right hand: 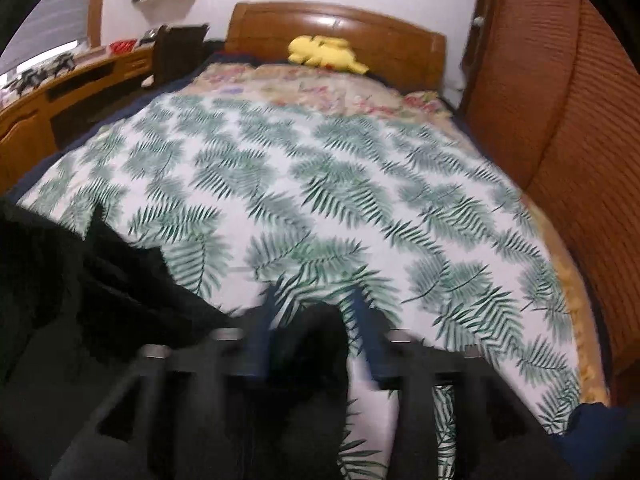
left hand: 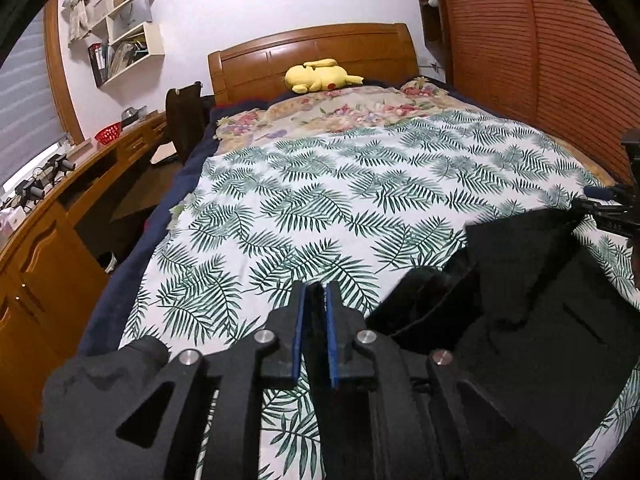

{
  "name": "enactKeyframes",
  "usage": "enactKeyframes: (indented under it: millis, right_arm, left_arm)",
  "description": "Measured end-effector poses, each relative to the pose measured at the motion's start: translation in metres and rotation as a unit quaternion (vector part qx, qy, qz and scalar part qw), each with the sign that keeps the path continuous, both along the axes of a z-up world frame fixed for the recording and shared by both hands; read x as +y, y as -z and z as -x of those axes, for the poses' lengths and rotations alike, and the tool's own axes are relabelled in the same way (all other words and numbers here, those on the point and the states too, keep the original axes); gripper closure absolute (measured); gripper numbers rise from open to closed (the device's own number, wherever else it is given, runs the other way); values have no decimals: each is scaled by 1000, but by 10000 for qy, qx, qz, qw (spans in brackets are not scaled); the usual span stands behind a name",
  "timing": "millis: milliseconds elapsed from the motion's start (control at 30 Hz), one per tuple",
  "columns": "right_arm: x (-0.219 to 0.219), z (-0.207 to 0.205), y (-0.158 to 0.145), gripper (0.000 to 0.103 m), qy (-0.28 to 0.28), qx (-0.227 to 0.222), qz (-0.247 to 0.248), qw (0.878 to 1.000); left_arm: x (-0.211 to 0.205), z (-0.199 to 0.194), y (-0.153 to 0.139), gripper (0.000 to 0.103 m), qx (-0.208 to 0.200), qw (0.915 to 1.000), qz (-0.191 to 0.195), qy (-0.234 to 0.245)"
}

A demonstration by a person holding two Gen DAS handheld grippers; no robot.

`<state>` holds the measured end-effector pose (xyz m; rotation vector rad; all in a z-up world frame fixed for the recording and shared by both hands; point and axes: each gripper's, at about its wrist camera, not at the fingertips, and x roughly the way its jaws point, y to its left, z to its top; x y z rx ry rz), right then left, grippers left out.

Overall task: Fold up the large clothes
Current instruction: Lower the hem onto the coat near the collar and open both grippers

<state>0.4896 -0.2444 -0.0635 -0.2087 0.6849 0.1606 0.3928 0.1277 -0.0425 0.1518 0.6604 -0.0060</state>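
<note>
A large black garment (left hand: 520, 288) hangs bunched over the near end of the bed, which is covered by a white sheet with green fern leaves (left hand: 320, 200). My left gripper (left hand: 316, 292) is nearly shut, its blue pads pinching black cloth at the garment's left part. The other gripper shows at the right edge of the left wrist view (left hand: 612, 208), at the garment's far corner. In the blurred right wrist view the right gripper (right hand: 316, 312) has its fingers apart with black cloth (right hand: 312, 344) between them. The garment (right hand: 80, 280) spreads to its left.
A yellow plush toy (left hand: 320, 75) lies by the wooden headboard (left hand: 312, 50) above a floral blanket (left hand: 340, 112). A wooden desk (left hand: 60, 208) and dark chair (left hand: 186, 120) stand left. A wooden slatted wardrobe (left hand: 540, 60) runs along the right.
</note>
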Motion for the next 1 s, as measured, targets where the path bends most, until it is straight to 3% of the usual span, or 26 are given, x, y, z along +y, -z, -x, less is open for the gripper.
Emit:
enactKeyframes:
  millis: [33, 233, 533, 633, 733, 800, 833, 867, 900, 933, 1000]
  right_arm:
    - [-2, 0, -1, 32, -24, 42, -73, 10000]
    - [-8, 7, 29, 32, -308, 626, 7, 9976]
    - [-30, 1, 85, 33, -228, 1630, -366, 9857]
    - [-34, -7, 105, 34, -181, 2242, -544, 9729]
    - [-37, -8, 109, 35, -181, 2292, -637, 9711]
    - [-36, -8, 109, 41, -229, 2325, -709, 9697]
    - [-35, -9, 109, 51, -263, 2327, -718, 9695]
    - [-33, -8, 108, 75, -354, 2316, -722, 9695]
    - [-30, -7, 106, 91, -460, 2288, -709, 9698]
    - [-27, -5, 104, 100, -479, 2243, -638, 9712]
    - [-19, -2, 94, 102, -398, 1819, -310, 9820]
  left_arm:
    - [1, 2, -3, 93, -26, 10000, 39, 6]
    - [-3, 31, -8, 87, -21, 9997, 54, 230]
    - [-25, 94, 49, 86, 664, 9943, -131, 825]
    - [-27, 112, 63, 86, 805, 9930, -97, 856]
    - [-24, 129, 72, 86, 804, 9936, -64, 795]
    - [-21, 140, 79, 86, 847, 9934, 31, 778]
    - [-18, 145, 83, 86, 927, 9925, 82, 797]
    - [-17, 147, 86, 86, 978, 9918, 101, 817]
    - [-15, 151, 89, 86, 1034, 9910, 103, 840]
    - [-13, 154, 92, 86, 1053, 9909, 72, 833]
    - [-11, 161, 96, 86, 1058, 9915, -8, 754]
